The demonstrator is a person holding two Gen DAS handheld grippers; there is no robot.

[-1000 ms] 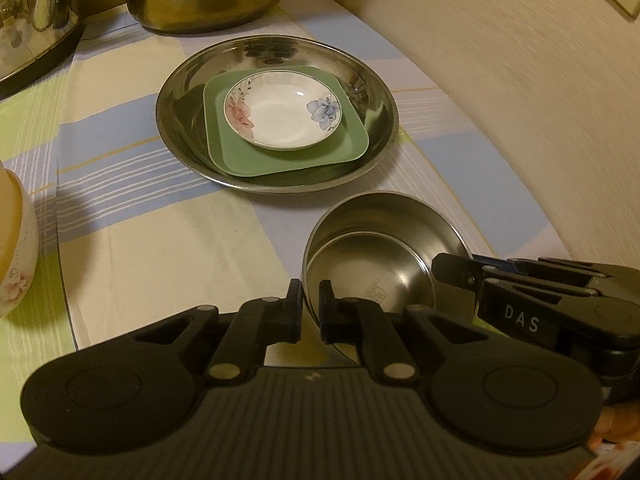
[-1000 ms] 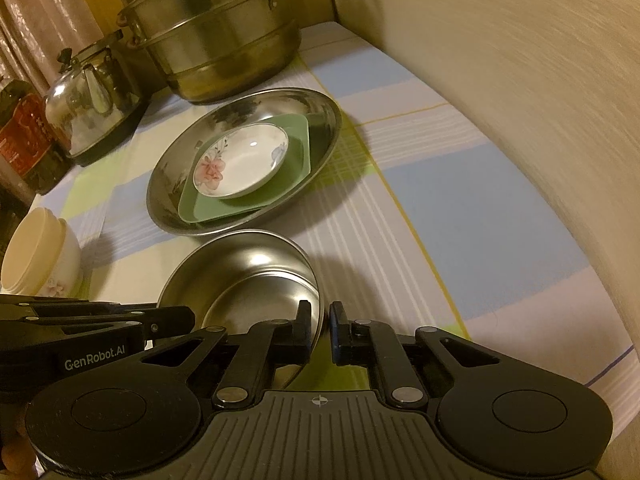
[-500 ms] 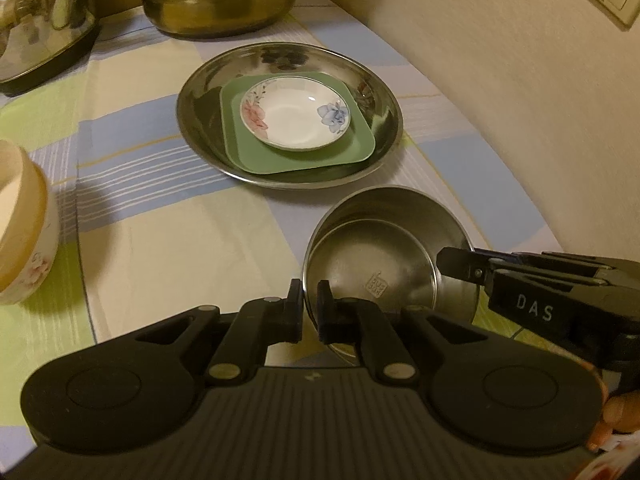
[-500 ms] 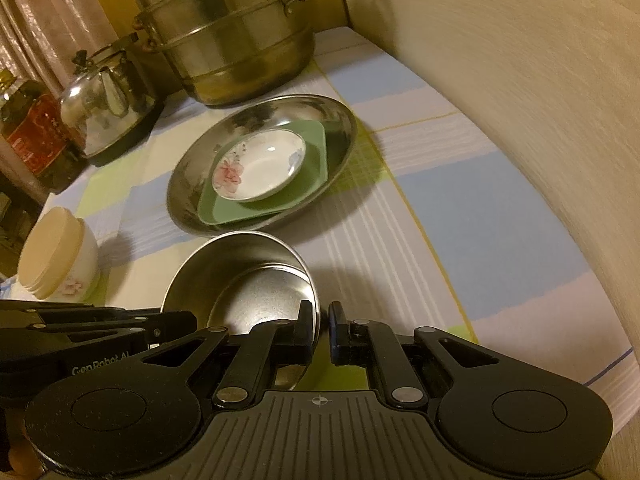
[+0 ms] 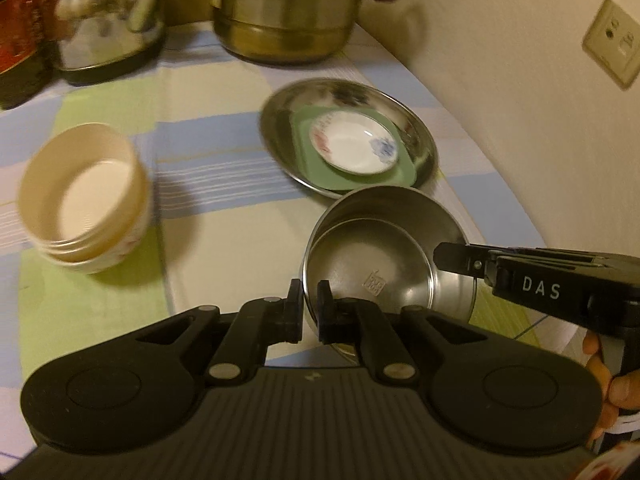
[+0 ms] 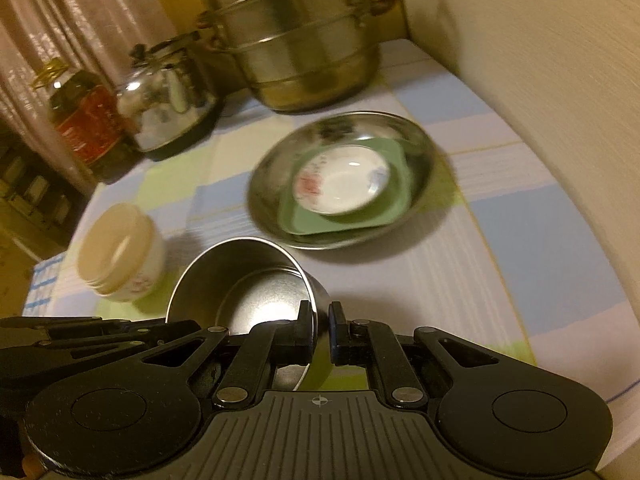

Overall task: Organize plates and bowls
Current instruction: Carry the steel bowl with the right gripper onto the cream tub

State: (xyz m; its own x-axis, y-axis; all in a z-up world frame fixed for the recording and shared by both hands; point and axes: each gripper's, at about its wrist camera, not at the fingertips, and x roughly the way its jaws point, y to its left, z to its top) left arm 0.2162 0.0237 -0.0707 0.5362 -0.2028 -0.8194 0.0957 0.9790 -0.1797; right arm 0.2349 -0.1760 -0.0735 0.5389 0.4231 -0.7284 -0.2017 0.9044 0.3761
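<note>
Steel bowl (image 5: 390,252) pinched at two spots on its rim, raised and tipped, mouth facing the cameras. Left tongs (image 5: 309,307) clamped on the near-left rim, one finger (image 5: 295,312) outside the wall, the other inside; only the thin wall sits between them. Right tongs (image 6: 320,332) closed down on the opposite rim the same way, one finger (image 6: 340,332) outside, one inside. In the left wrist view the right tongs (image 5: 452,259) come in from the right edge, tips at the bowl's right rim, with a hand (image 5: 608,384) on the grip below. In the right wrist view the steel bowl (image 6: 240,280) fills the lower middle, inner base bright.

Beyond the bowl, steel platter (image 5: 280,120) sits on the table (image 5: 208,96), which has a checked blue, green and cream cloth. Green square plate (image 5: 304,148) lies inside the platter, floral saucer (image 5: 354,146) on top of it, roughly centred. Held bowl's far rim overlaps the platter's near edge in the left view; whether they touch, can't tell.

Cream bowl stack (image 5: 86,196) stands to the left, well apart from the platter, at least two nested, flower print on the outer one. At the back: steamer pot (image 5: 284,4), kettle (image 5: 108,16) left of it, jar with red label (image 6: 86,120) further left. Wall socket (image 5: 612,42) on the right wall. Far parts of both views blurred.
</note>
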